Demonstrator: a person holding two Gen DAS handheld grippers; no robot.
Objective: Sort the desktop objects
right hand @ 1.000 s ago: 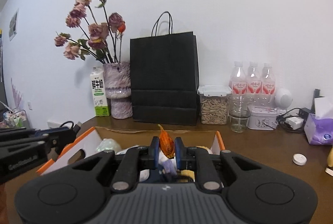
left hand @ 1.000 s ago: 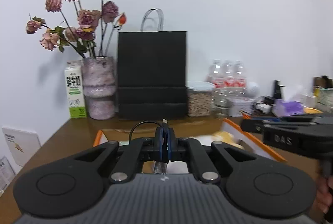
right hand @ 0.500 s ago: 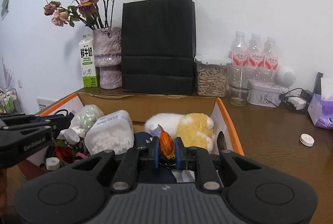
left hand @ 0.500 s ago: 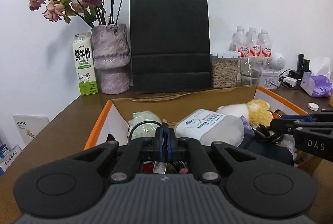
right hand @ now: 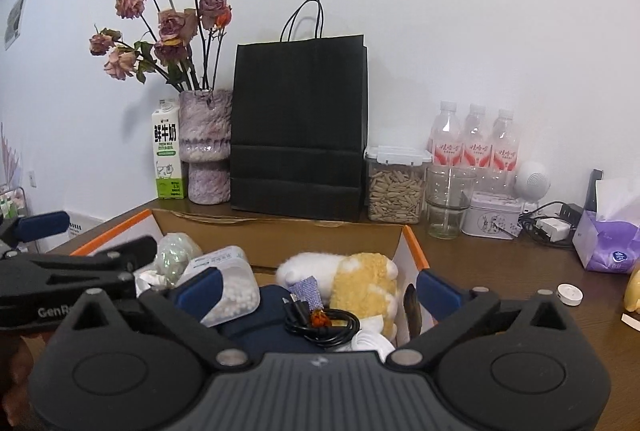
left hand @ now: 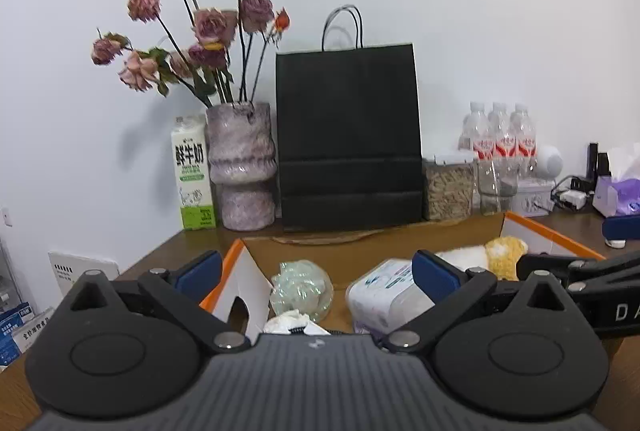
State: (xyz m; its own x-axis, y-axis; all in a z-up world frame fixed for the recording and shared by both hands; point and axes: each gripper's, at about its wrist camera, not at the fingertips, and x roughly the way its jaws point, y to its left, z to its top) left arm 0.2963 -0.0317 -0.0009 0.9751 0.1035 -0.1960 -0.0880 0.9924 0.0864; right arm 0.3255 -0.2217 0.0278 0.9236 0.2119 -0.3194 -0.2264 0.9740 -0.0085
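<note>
An orange-rimmed cardboard box (left hand: 228, 263) (right hand: 412, 243) holds a yellow-and-white plush toy (right hand: 360, 279) (left hand: 496, 255), a white wipes pack (left hand: 384, 291) (right hand: 236, 283), a pale green crumpled ball (left hand: 302, 289) and a navy pouch (right hand: 256, 323). My left gripper (left hand: 316, 271) hovers over the box's left part, its jaws opening with nothing gripped between them. Over the right part my right gripper (right hand: 318, 289) is also opening. A small orange piece (right hand: 319, 318) lies loose on a coiled black cable (right hand: 340, 329) below its spread pads.
Along the wall stand a milk carton (right hand: 170, 151), a vase of dried roses (right hand: 206, 147), a black paper bag (right hand: 300, 127), a seed jar (right hand: 396, 187), water bottles (right hand: 476, 143) and a glass (right hand: 446, 203). A tissue box (right hand: 604, 247) and white cap (right hand: 569, 293) sit right.
Both grippers went from shut to wide open. The orange piece left the right jaws and now lies on the cable in the box. The cable plug is gone from the left jaws.
</note>
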